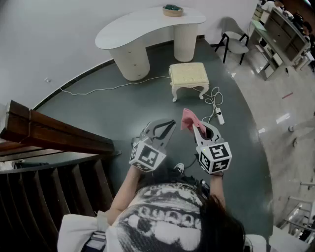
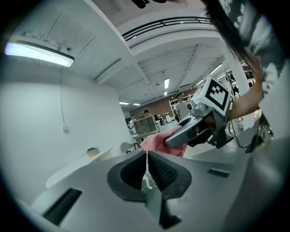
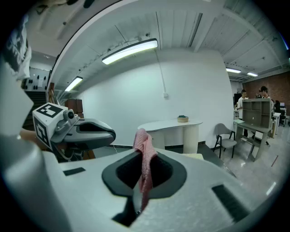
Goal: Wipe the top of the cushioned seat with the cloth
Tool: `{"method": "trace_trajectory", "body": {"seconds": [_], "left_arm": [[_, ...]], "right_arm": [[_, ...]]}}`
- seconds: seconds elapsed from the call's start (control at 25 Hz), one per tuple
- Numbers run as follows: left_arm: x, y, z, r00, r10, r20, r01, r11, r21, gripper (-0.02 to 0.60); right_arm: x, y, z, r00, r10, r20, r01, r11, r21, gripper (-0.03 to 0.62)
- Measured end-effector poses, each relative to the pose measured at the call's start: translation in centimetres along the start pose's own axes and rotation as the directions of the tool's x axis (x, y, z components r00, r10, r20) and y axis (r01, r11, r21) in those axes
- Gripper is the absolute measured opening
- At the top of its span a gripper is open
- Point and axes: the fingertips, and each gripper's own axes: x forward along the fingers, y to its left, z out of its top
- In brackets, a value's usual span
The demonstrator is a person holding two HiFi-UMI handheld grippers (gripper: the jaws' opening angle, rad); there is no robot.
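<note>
Head view: cushioned seat (image 1: 188,74) on grey floor (image 1: 123,113)

The dark grey floor (image 1: 98,106) is seen carrying the cushioned seat (image 1: 188,75) at one o'clock. The white curved bench (image 1: 147,24) is stood beyond at twelve, topped by a bowl (image 1: 173,10). A power strip (image 1: 220,117) and white cable (image 1: 108,88) are laid beside the seat.

Your pink cloth (image 1: 188,119) is pinched between the closed jaws of your right gripper (image 1: 197,127), bunched into a narrow fold that pokes out past the tips. The cushioned seat (image 1: 188,75) stands upright on the dark floor (image 1: 123,113), well ahead of the cloth. It has a square pale-yellow top on curved white legs.
</note>
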Motion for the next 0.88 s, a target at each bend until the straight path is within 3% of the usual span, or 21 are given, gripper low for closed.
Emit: {"method": "trace_trajectory", "body": {"seconds": [0.52,0.88], "left_arm": [[-0.2,1.5,-0.8,0.999,0.038,-0.03,-0.038,0.999,-0.013,0.014],[3.0,8.8,-3.6,0.998,0.048,-0.043,-0.049,0.999,-0.022,0.014]], "right_arm": [[1.2,-0.7,-0.6,1.0,0.014,-0.012,-0.013,1.0,0.021,0.014],[9.1,-3.4,1.3,1.0,-0.001,-0.028,0.003,0.999,0.046,0.014]]}}
